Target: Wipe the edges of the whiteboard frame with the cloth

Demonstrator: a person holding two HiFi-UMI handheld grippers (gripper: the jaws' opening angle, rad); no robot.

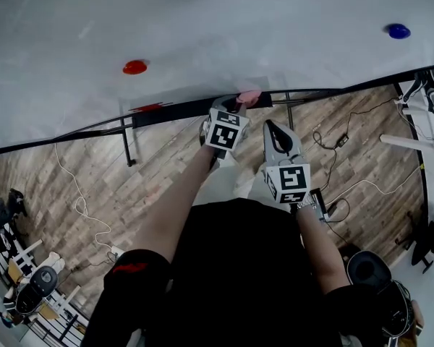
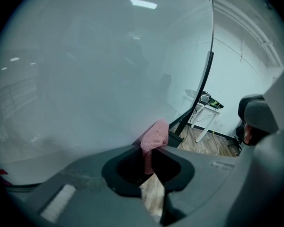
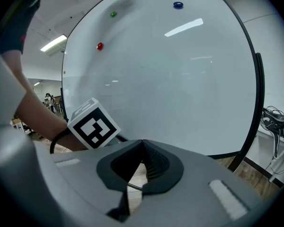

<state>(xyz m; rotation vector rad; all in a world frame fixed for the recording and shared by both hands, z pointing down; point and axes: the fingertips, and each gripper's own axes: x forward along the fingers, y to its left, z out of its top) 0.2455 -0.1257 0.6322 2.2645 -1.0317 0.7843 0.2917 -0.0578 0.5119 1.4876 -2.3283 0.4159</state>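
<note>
Pressing on the bottom rail of the whiteboard frame (image 1: 318, 92), roughly mid-length, the pink cloth (image 1: 249, 96) is pinched tight in the left gripper (image 1: 235, 104). The right gripper (image 1: 273, 129) hangs back just below the frame, jaws pressed together on nothing. My guess is the wipe's only partway: cloth's on the bottom rail, and the sides and top look left to do.

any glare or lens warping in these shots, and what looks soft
Left gripper view: fisheye, dark corners; faint light reflections on the whiteboard; the pink cloth is fairly sharp, the left gripper up close is soft. Right gripper view: the whiteboard frame bows into an arc, with a bright streak of glare on the board. Head view: milder bowing, no strong glare.
</note>
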